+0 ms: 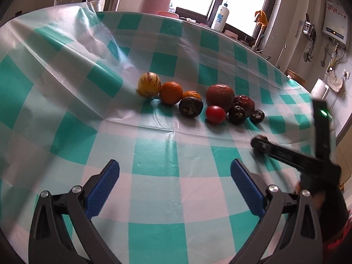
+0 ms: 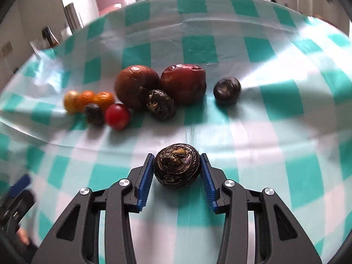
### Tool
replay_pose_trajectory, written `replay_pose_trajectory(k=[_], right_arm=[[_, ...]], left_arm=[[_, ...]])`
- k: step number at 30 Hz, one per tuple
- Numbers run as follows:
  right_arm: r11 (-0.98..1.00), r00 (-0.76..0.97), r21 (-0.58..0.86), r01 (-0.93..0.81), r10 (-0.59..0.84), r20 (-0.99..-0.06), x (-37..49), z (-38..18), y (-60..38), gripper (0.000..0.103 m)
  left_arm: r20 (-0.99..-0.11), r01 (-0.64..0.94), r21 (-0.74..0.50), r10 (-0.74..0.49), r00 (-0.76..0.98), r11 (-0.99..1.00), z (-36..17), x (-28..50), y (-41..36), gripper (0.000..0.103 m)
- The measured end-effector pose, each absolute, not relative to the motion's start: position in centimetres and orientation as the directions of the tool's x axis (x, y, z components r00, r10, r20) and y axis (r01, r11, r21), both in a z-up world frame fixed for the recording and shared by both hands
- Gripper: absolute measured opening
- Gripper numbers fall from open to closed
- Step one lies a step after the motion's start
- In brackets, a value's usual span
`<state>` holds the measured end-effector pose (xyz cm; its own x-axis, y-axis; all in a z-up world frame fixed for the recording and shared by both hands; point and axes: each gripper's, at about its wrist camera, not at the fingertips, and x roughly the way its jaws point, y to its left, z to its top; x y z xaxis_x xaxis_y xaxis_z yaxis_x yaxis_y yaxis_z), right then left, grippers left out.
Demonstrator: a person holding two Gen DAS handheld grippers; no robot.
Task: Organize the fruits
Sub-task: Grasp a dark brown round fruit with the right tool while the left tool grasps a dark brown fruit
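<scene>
Item: dark water chestnut [image 2: 176, 167], clamped in my right hand-held gripper [image 2: 177, 171] above the table [image 2: 275, 132]; fruit row [image 2: 140, 94] ahead. Left hand-held gripper [image 1: 175, 181]: spread wide, holding nothing.

Left gripper [image 1: 175, 177]: jaws spread wide, empty, held low.
Right gripper [image 2: 177, 161]: blue pads [image 2: 147, 177] clamped a dark fruit [image 2: 176, 169].

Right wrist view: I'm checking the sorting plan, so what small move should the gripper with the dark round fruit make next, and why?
Probably carry it forward and set it beside the lone dark fruit at the row's right end. The right gripper has its jaws closed on a similar dark round fruit, apart from the row on the checked tablecloth, and bare cloth shows there. The left gripper is open, holding nothing.
</scene>
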<state>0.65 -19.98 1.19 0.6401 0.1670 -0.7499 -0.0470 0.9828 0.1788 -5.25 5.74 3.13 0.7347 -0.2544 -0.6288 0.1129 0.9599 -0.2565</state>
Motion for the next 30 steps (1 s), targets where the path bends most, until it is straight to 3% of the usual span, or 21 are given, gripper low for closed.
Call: replay_pose_trajectory(k=[7,12,15,17,30], right_arm=[[0.907,0.670,0.420,-0.043,0.338,-0.661,-1.0,1.3,-23.1,0.042],[0.899,0.661,0.435,-0.053,0.358,-0.659,0.0,1.2,-22.1,0.042],[0.894,0.667,0.444,-0.054,0.363,-0.651,-0.3,1.3,-22.5,0.042],[0.894,0.667,0.444,-0.054,0.363,-0.650,-0.4,1.3,-22.6,0.042],[0.893,0.672,0.447,-0.053,0.363,-0.646,-0.5,1.3,-22.7,0.043]], left_arm=[[-0.647,0.113,-0.286,-0.278,0.710,0.952,2.9,-4.7,5.9,0.101],[-0.731,0.089,-0.346,-0.328,0.599,0.934,1.8,-2.3,5.3,0.101],[-0.763,0.068,-0.266,-0.253,0.595,0.962,1.7,0.5,4.0,0.100],[-0.766,0.060,-0.223,-0.213,0.607,0.973,1.7,2.3,3.2,0.088],[-0.776,0.053,-0.136,-0.140,0.615,0.989,1.1,10.3,-0.6,0.061]])
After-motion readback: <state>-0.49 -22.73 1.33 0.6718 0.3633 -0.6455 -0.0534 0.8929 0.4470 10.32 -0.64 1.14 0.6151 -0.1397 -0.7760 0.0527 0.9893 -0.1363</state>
